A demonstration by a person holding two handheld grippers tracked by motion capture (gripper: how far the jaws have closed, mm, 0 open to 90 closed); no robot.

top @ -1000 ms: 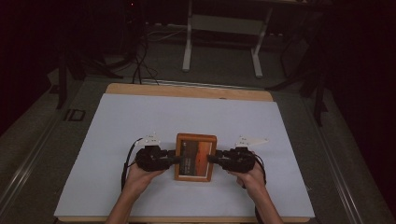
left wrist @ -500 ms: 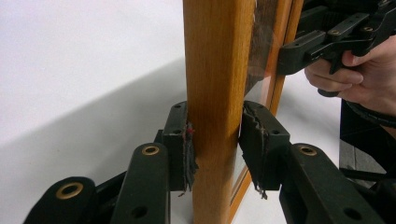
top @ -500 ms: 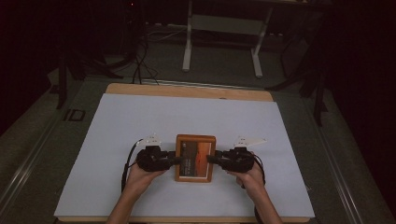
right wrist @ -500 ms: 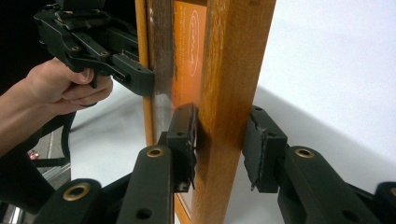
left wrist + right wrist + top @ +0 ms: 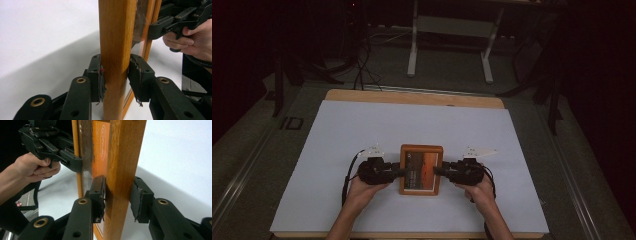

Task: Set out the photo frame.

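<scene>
Nothing is shifting since before: left gripper (image 5: pixel 116 80) and right gripper (image 5: pixel 117 197) are still clamping opposite side rails of the wooden picture frame (image 5: pixel 421 169), sitting near the white table (image 5: pixel 332 135) front edge.

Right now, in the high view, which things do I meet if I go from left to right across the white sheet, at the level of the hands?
Bare white sheet → left gripper, shut on the left side of the wooden frame → wooden frame → right gripper, at the frame's right side → bare sheet again.
</scene>
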